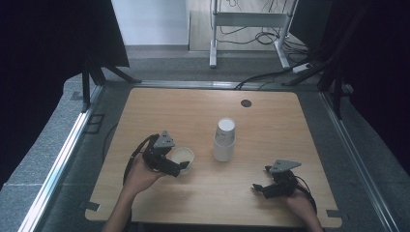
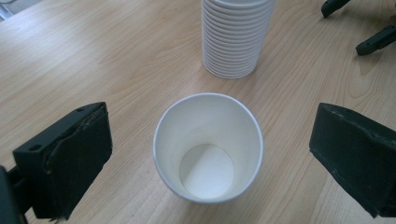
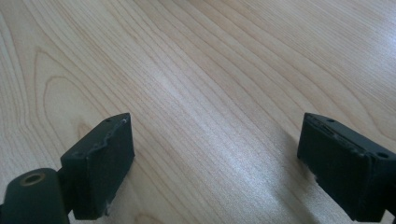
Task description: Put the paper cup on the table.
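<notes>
Standing upright on the counter (image 1: pixel 270 179) just beside the cup stack (image 1: pixel 224 140), the single paper cup (image 2: pixel 208 147) sits untouched between the left gripper's (image 2: pixel 210 154) spread fingers, while the right gripper's (image 3: pixel 215 163) fingers gape over bare wood.

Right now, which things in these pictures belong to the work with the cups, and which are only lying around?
Belong to the work:
- single paper cup, upright and empty, between the open left gripper jaws, not touched
- stack of paper cups
- right gripper, open over bare wood

Only lying around:
- dark round disc on the table
- white metal frame and cables on the floor
</notes>
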Demonstrator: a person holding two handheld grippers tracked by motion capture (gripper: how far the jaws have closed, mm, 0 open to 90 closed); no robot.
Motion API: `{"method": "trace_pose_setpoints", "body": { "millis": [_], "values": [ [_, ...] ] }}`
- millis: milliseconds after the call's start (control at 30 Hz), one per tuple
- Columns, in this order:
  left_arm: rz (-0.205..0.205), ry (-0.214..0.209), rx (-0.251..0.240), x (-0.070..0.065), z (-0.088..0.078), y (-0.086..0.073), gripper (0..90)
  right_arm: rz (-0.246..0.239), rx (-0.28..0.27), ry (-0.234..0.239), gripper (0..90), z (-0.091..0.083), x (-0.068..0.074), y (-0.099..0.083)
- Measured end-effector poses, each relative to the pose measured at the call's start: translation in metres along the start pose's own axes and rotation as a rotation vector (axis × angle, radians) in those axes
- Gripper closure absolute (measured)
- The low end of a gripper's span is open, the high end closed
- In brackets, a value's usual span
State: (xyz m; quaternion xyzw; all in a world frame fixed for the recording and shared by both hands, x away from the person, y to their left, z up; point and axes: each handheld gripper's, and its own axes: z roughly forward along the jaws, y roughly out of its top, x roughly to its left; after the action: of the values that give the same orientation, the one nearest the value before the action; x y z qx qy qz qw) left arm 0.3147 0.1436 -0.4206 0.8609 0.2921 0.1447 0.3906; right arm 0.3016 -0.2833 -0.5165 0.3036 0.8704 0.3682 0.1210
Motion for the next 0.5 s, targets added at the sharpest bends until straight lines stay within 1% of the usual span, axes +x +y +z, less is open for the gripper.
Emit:
{"method": "trace_pose_setpoints", "body": {
  "millis": [133, 200, 300, 500],
  "values": [
    [-0.006, 0.015, -0.022, -0.002, -0.006, -0.007, 0.0, -0.001, 0.0, 0.0, 10.5, 0.0, 0.0, 0.0],
    [-0.006, 0.014, -0.031, -0.002, -0.009, -0.01, 0.0, -0.001, 0.0, -0.001, 10.5, 0.0, 0.0, 0.0],
    [-0.009, 0.024, -0.044, -0.003, -0.012, -0.016, 0.0, -0.001, 0.001, -0.001, 10.5, 0.0, 0.0, 0.0],
    [-0.019, 0.029, -0.07, -0.005, -0.015, -0.03, 0.0, -0.002, 0.001, -0.002, 10.5, 0.0, 0.0, 0.0]
  ]
}}
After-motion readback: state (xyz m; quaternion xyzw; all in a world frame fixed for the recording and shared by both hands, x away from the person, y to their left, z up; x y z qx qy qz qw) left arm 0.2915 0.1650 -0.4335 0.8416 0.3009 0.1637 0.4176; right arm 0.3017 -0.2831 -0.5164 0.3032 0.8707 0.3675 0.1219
